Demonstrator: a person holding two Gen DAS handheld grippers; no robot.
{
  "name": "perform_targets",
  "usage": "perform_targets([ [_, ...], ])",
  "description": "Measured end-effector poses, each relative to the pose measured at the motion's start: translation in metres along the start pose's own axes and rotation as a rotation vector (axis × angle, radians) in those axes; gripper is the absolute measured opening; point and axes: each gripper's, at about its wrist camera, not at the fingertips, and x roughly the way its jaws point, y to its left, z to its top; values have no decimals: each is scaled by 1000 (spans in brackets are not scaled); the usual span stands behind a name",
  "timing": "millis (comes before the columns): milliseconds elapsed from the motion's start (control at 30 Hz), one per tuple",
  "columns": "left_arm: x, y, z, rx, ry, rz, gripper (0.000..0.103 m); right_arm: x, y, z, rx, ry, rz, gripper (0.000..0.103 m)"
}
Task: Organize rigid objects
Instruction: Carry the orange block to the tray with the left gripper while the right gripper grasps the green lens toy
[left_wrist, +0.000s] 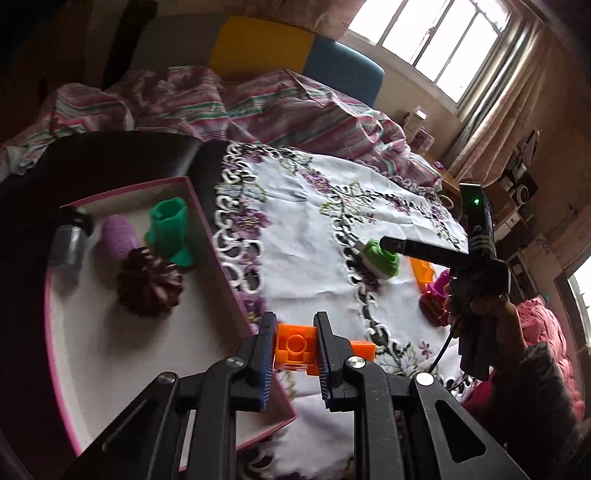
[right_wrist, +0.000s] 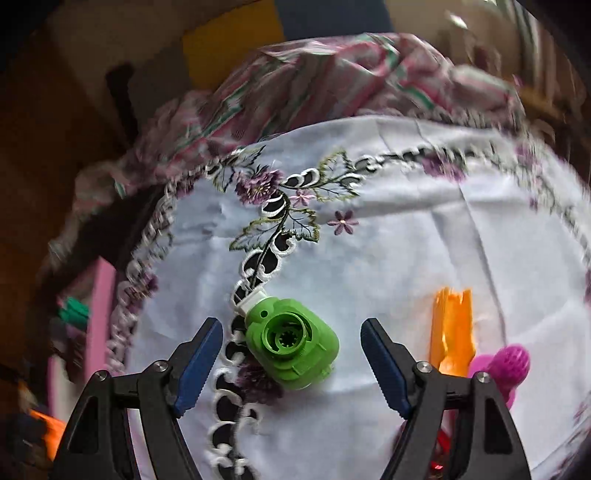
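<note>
1. The bright green plastic camera-shaped toy with a white tab (right_wrist: 291, 341) lies on the white embroidered cloth (right_wrist: 424, 236) covering the tabletop, lens ring facing up, its long axis running from the upper left to the lower right in the right wrist view.
2. The right tongs (right_wrist: 291, 363) are spread wide and hold nothing; the toy sits between the 2 fingers, slightly nearer the left one, so the right hand is the nearer.
3. The left tongs (left_wrist: 295, 350) are closed on an orange plastic block with a round socket (left_wrist: 294, 346), above the near edge of the pink-rimmed shallow box (left_wrist: 218, 280).
4. That box holds a dark green plastic piece (left_wrist: 170, 230), a purple egg-like piece (left_wrist: 119, 236), a dark pine cone (left_wrist: 147, 282) and a grey cylinder (left_wrist: 70, 240).
5. An orange forked piece (right_wrist: 452, 325) and a magenta piece (right_wrist: 508, 363) lie just right of the right tongs.
</note>
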Motion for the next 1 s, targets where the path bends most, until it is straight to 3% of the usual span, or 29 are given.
perform_targets([
  [133,-19,27,-10,-33,-26,51,21,24,19,-3,-147,54,-80,79],
  [233,-31,53,-17,-81,-44,94,21,39,16,-4,-145,109,-71,76],
  [267,-35,63,-19,-101,-49,110,21,41,14,-5,-138,118,-97,64],
  [500,-36,125,-21,-236,-54,186,21,38,15,-9,-126,122,-102,64],
  [1000,27,159,16,-184,13,316,21,41,15,-7,-116,113,-117,64],
])
